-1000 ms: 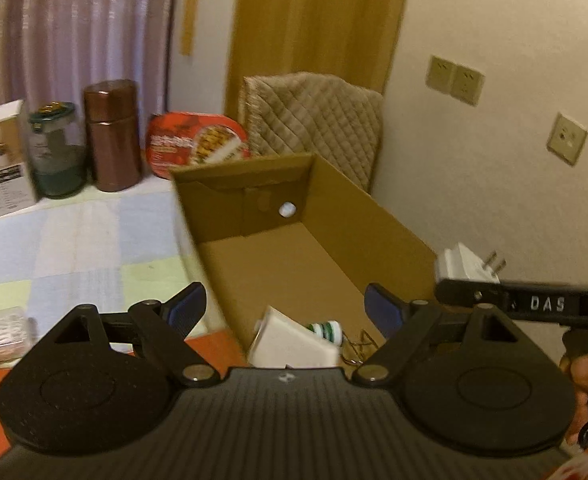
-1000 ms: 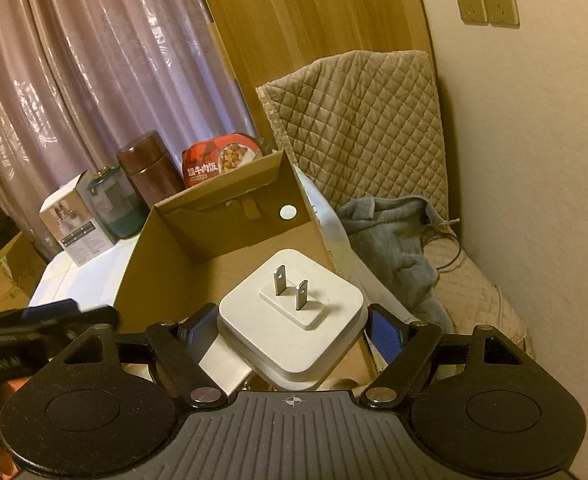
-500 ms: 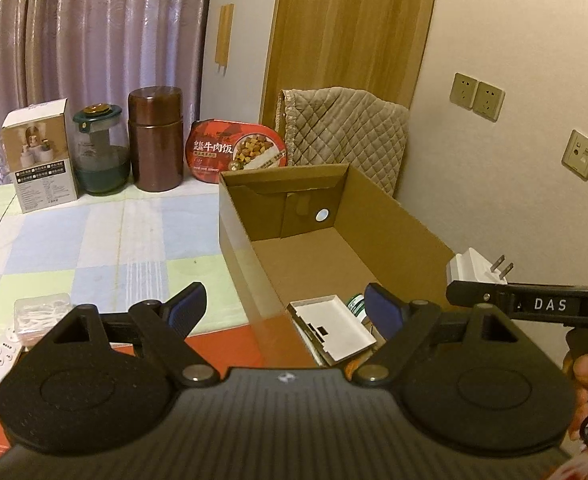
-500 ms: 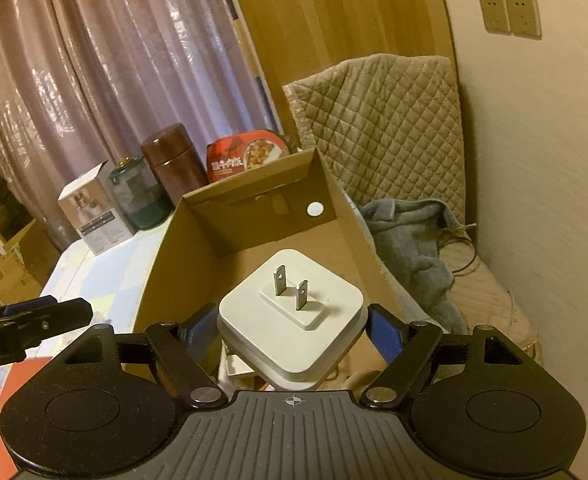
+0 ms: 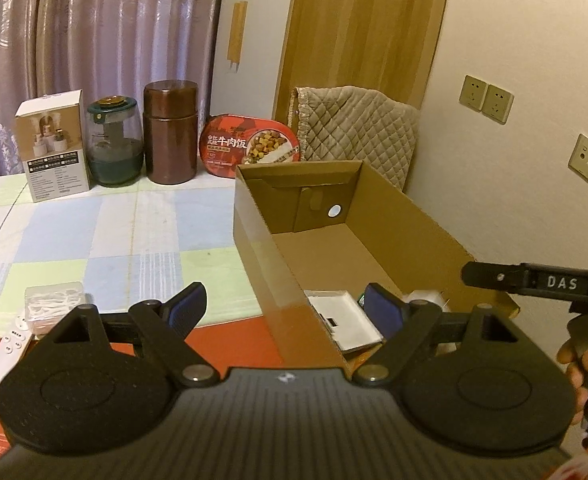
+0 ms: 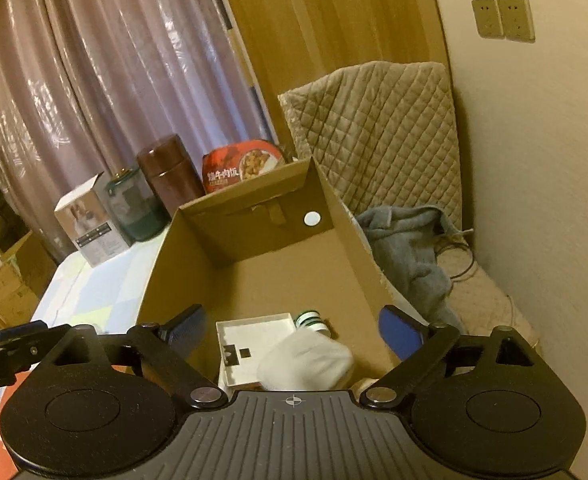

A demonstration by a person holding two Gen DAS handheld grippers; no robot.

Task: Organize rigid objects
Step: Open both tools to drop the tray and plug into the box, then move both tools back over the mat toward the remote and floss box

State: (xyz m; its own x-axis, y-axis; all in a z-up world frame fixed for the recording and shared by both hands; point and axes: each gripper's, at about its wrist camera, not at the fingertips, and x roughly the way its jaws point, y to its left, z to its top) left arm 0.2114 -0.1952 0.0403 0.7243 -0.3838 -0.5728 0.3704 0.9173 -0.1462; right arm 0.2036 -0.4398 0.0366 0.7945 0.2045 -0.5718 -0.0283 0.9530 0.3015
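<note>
Between the right gripper's (image 6: 292, 330) spread blue pads, a white plug adapter (image 6: 305, 360) showed as a blurred white shape low over the near end of the cardboard box (image 6: 254, 280), touching neither pad; the jaws had just been opening, and whether the adapter was already resting on the box floor could not be told. Just ahead of the adapter, toward the left finger, a shallow white tray (image 6: 250, 340) lay on the box floor, and a small green-and-white bottle (image 6: 309, 320) lay on its side just beyond the tray's far right corner. Left of that gripper, the left gripper (image 5: 282, 308) stood with its jaws wide apart and nothing between them, straddling the box's near left wall, its right pad over the box interior, its left pad over the checked tablecloth (image 5: 106, 232). Off its left finger sat a clear box of white picks (image 5: 54, 300) and a white remote (image 5: 12, 344). Far ahead of both tools, along the curtain, stood a white carton (image 5: 54, 146), a green-lidded glass jar (image 5: 112, 140), a brown canister (image 5: 170, 132) and a red meal bowl (image 5: 250, 146). To the right of the left gripper, a hand (image 5: 585, 356) gripped the right tool's handle.
</note>
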